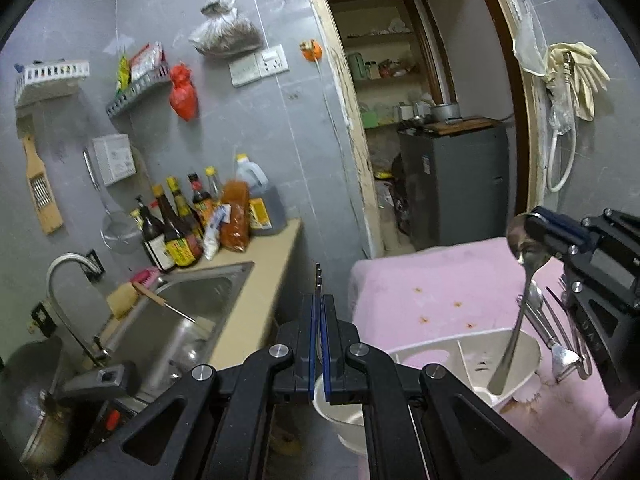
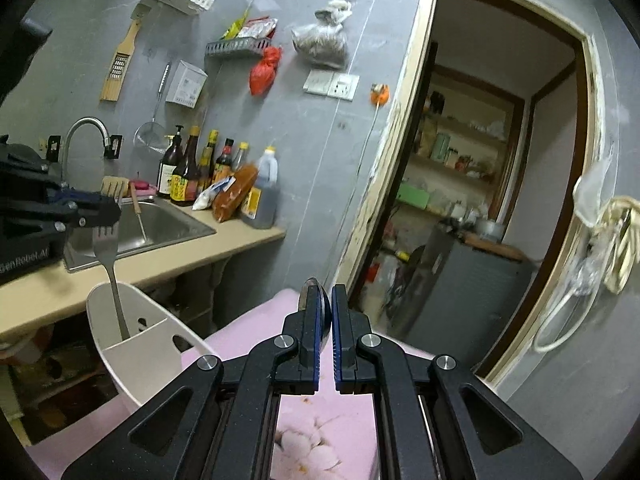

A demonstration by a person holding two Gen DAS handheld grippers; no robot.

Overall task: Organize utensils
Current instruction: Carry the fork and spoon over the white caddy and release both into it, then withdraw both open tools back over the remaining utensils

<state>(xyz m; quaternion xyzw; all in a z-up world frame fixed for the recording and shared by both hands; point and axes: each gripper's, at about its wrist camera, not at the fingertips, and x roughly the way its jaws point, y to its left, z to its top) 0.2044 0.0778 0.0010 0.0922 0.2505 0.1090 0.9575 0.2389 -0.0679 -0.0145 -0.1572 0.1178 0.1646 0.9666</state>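
Worktop under pink cloth, beside the sink counter; serves as staging surface for the sort.

White utensil holder standing at the cloth's near edge, divided into compartments, open mouth up. Placement between both hands probably deliberate: either tool can reach a slot without crossing the other.

Left tongs clenched on a fork, pinched at the tine end, tines up. Handle hanging straight down, lower end already inside the holder's left compartment as seen from the right wrist view. Head-end grip lets the handle lead into the slot; bottom contact cannot be told.

Right tongs clenched on a spoon, pads on the bowl, bowl uppermost. Handle dangling, tip inside the holder's rim in a compartment apart from the fork's. Same logic: handle down, head up.

Loose cutlery, forks and at least one more spoon, lying on the cloth just beside the holder, under the right tool. Judged: remaining stock, not yet sorted.

Judgement: step in hand is lowering both pieces into separate slots, one type per slot. Task early to midway. Risk: handle catching the divider, or the light holder tipping near the edge.
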